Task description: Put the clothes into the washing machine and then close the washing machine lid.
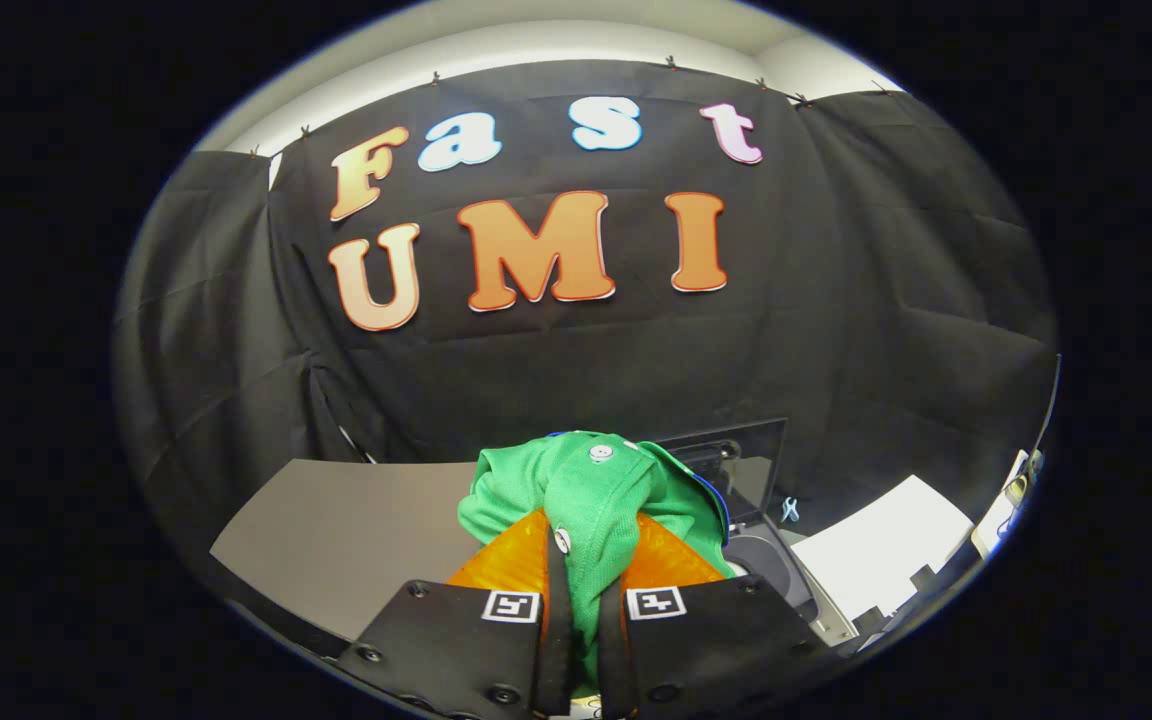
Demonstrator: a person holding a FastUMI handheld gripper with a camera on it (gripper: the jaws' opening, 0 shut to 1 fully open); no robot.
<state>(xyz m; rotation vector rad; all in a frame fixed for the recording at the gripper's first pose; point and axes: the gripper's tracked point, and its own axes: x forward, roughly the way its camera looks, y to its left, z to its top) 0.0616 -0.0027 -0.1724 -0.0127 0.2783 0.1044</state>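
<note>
Gripper (584,565) has its two orange fingers (506,560) nearly together, clamped on a bunched green garment (601,490) w/ white snap buttons and a blue-edged collar; cloth is squeezed in the narrow gap btwn the pads and bulges up over the tips. Each black finger mount carries a small square b&w marker tag (511,605), pattern only, no readable text. Garment hangs held up above a grey tabletop (336,540), and just beyond it to the right sits the washing machine (771,555), its dark lid (736,465) standing open, w/ a white sheet (881,555) further right.
</note>
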